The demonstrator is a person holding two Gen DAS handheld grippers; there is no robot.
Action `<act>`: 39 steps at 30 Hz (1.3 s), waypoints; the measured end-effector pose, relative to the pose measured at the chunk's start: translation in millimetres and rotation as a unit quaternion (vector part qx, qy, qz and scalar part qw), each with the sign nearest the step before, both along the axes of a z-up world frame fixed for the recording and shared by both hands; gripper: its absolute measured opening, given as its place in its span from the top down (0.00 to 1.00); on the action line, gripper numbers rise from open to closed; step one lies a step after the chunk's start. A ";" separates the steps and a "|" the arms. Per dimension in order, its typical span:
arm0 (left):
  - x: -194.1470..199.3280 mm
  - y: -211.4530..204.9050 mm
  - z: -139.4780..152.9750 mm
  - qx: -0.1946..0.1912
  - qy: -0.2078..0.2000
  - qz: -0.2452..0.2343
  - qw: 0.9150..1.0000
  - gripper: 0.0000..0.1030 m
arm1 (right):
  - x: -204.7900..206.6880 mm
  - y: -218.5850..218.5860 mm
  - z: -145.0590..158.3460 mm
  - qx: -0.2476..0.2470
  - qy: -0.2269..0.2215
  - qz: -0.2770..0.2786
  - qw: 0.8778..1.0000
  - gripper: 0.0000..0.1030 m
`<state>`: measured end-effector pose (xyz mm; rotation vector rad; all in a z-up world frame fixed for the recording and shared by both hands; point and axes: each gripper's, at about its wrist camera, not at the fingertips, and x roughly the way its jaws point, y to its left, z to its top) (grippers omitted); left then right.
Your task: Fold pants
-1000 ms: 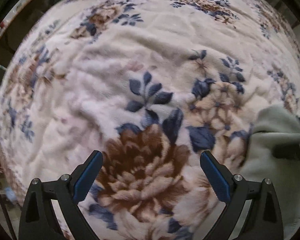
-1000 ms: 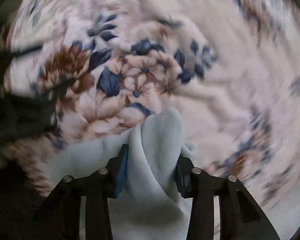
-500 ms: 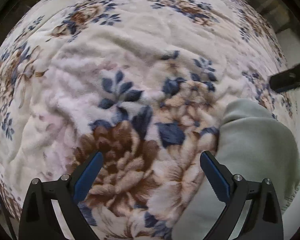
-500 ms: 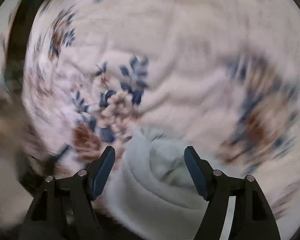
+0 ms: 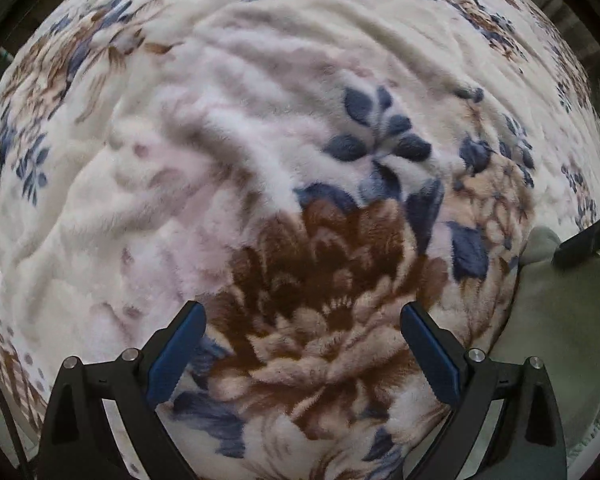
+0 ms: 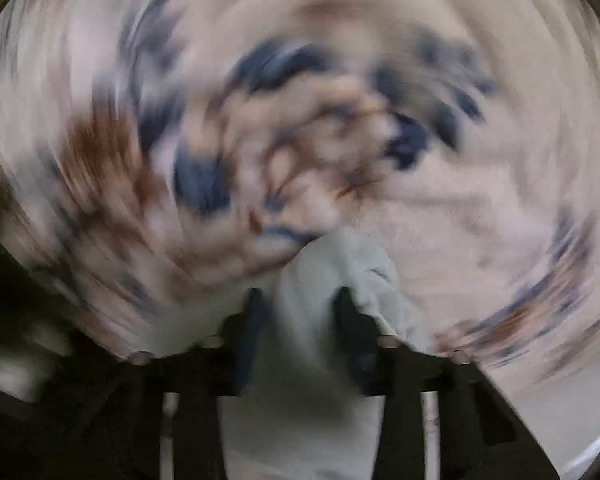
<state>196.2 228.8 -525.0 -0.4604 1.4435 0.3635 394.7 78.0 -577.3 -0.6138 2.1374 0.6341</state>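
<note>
The pale grey-green pants (image 5: 556,320) lie at the right edge of the left wrist view on the floral blanket (image 5: 260,140). My left gripper (image 5: 302,340) is open and empty over the big brown flower, left of the pants. A dark finger of the right gripper (image 5: 588,240) touches the pants' top edge. In the blurred right wrist view my right gripper (image 6: 300,312) is shut on a bunched fold of the pants (image 6: 332,264), which rises between the fingers.
The fluffy cream blanket with blue and brown flowers (image 6: 460,200) fills both views and is rumpled into ridges at the upper left. Dark surroundings show past its edges.
My right gripper was shut on the pants, opened half a second ago, and has shut on them again while swinging fast. My left gripper shifted so the pants sit farther right.
</note>
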 end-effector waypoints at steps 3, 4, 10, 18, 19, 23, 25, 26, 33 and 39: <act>2.6 -2.1 -1.1 -0.022 -0.002 0.008 1.000 0.04 | 45.4 -79.3 -18.0 0.010 0.056 -0.246 0.968 0.76; 2.1 -3.0 -0.4 -0.028 -0.007 0.008 1.000 0.04 | 47.6 -89.8 -18.8 0.023 0.078 -0.272 0.959 0.76; 21.5 -23.9 5.0 -0.012 -0.018 -0.039 0.999 0.04 | 61.9 -54.8 62.1 0.056 -0.035 -0.083 0.994 0.22; 32.2 -38.0 2.0 -0.012 -0.015 -0.042 0.999 0.04 | -40.2 1.8 29.5 0.003 -0.057 0.280 0.958 0.53; 27.3 -39.0 0.8 -0.011 -0.013 -0.041 0.999 0.04 | -48.6 1.0 13.2 -0.015 -0.036 0.277 0.960 0.56; 13.3 -27.9 -9.4 -0.014 -0.003 -0.024 1.000 0.04 | -2.2 -17.5 -1.1 -0.016 0.058 0.016 0.998 0.60; 6.6 -19.7 -16.4 -0.023 0.003 -0.008 1.000 0.04 | 44.4 -73.3 -8.7 -0.006 0.113 -0.228 0.967 0.67; 5.2 -17.6 -19.0 -0.028 0.006 -0.002 1.000 0.04 | 51.7 -90.6 -11.5 -0.003 0.119 -0.270 0.955 0.67; 8.6 -11.0 -12.6 -0.024 -0.003 -0.013 1.000 0.04 | 62.6 -64.7 22.8 0.010 0.051 -0.130 0.990 0.28; 19.6 -19.3 -19.1 -0.021 0.006 -0.009 1.000 0.04 | 13.1 41.1 37.7 0.007 -0.022 0.218 0.976 0.19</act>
